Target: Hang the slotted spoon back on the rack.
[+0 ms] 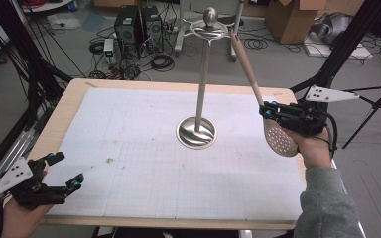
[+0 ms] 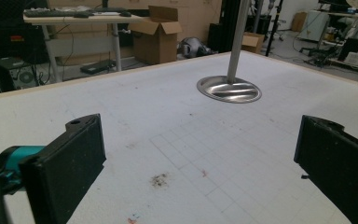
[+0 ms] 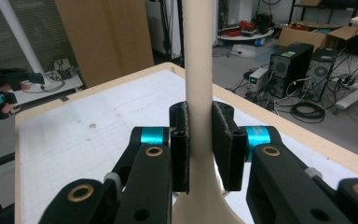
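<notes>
A beige slotted spoon hangs tilted at the right side of the table, its long handle rising toward the hooks at the top of a steel utensil stand. My right gripper is shut on the spoon's neck just above the perforated bowl. In the right gripper view the handle rises straight up between the pressed pads. The stand's round base sits mid-table, also seen in the left gripper view as a dish. My left gripper rests open at the near left corner, nothing between its jaws.
A white gridded mat covers the wooden table, with a small dark smudge near the left gripper. Computer towers, cables and cardboard boxes lie on the floor beyond the far edge. A tripod stands right of the table.
</notes>
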A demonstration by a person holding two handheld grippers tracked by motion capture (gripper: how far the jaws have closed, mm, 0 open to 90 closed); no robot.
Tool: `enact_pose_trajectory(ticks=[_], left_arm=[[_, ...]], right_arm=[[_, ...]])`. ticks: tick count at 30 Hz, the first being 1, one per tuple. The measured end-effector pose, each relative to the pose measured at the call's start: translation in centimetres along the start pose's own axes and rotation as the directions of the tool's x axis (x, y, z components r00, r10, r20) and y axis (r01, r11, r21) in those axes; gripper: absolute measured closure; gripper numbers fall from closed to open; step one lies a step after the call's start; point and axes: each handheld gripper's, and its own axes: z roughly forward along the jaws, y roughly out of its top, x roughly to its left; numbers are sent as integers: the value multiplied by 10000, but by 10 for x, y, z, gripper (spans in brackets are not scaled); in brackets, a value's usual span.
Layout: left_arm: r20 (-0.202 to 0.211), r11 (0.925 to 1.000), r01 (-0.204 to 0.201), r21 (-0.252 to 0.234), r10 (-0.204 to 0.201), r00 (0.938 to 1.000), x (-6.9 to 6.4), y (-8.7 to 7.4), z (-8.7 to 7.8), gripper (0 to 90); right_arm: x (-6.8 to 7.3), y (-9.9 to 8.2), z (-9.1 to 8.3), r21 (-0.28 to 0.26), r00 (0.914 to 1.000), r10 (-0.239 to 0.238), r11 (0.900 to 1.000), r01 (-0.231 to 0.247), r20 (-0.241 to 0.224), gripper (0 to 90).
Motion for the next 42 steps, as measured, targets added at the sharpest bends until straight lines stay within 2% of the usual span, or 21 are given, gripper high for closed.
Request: enact_pose_trajectory(ticks=[15,42], left_arm=[[-75,10000,-7,4,7,10000,-1,0,-5,22],[-268,10000,16,-71,-18,9996,-1,-1,-14,22]], right_arm=[[-2,-1,13,204,10000,90,9998,-90,0,780],[-3,-3,49,658,9997,143,9977,-130,-193,780]])
